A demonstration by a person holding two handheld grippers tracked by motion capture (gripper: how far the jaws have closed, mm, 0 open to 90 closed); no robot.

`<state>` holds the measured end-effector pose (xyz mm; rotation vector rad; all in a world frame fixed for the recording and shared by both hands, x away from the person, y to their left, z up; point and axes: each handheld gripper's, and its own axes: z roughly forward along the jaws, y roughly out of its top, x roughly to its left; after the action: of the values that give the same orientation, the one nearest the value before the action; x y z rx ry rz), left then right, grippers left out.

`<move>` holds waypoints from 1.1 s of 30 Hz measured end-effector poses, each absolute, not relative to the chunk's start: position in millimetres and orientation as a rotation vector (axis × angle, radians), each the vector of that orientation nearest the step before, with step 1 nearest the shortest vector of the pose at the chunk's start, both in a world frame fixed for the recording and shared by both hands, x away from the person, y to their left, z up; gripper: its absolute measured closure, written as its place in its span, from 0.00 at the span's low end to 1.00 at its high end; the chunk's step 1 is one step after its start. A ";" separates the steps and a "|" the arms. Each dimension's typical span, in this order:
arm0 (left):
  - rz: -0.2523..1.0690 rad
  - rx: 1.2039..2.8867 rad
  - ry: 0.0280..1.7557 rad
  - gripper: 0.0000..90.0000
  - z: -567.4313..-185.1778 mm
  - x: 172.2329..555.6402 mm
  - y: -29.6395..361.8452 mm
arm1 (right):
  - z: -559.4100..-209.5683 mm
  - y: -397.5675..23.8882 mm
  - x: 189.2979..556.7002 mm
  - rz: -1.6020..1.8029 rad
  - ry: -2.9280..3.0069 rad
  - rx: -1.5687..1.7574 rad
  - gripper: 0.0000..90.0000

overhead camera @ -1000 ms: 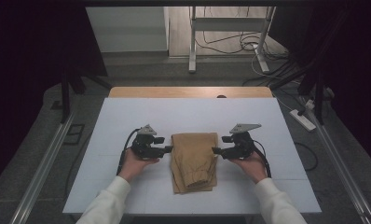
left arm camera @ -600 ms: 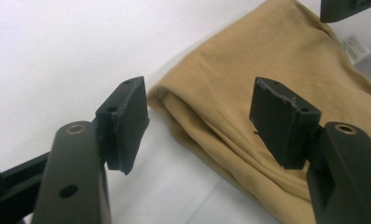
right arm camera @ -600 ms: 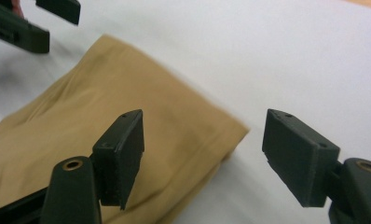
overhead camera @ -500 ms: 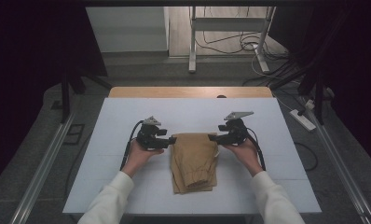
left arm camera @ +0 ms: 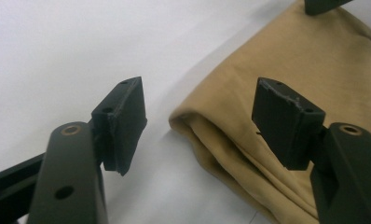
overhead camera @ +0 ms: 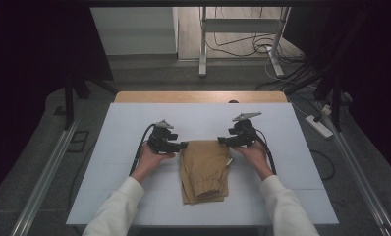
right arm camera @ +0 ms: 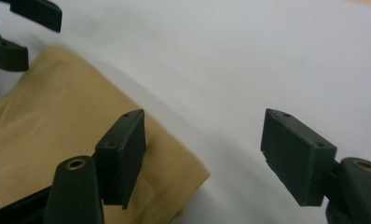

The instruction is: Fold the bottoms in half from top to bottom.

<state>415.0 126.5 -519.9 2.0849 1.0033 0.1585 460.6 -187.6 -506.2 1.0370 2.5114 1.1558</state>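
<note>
Folded tan trousers (overhead camera: 204,169), creased and layered with an elastic cuff at the near end, lie mid-table on the white tabletop (overhead camera: 125,196). The left gripper (overhead camera: 182,145), jaws spread after just opening, and the right gripper (overhead camera: 222,141), jaws spread, flank the far corners. Beyond, cables (overhead camera: 242,46) cross a dim floor.

The folded cloth (overhead camera: 204,169) lies on the table (overhead camera: 125,123), midway between its left and right edges and nearer the near edge than the far one. My left gripper (overhead camera: 182,145) sits at the cloth's far left corner, my right gripper (overhead camera: 222,140) at its far right corner, facing each other across the cloth's far edge.
</note>
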 end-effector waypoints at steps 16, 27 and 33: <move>0.102 2.156 1.009 0.35 -537.2 419.2 116.2 | -524.7 -172.7 458.3 1.074 2.628 0.995 0.39; 0.029 2.130 1.000 0.61 -540.2 416.4 117.8 | -522.1 -166.7 451.2 1.070 2.691 0.910 0.72; 0.029 2.140 0.958 0.79 -538.2 413.9 117.4 | -520.1 -165.5 449.5 1.055 2.695 0.899 0.82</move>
<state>413.9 117.4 -538.2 2.1402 0.9582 0.0285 449.5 -165.5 -520.1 0.8989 2.6946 1.0553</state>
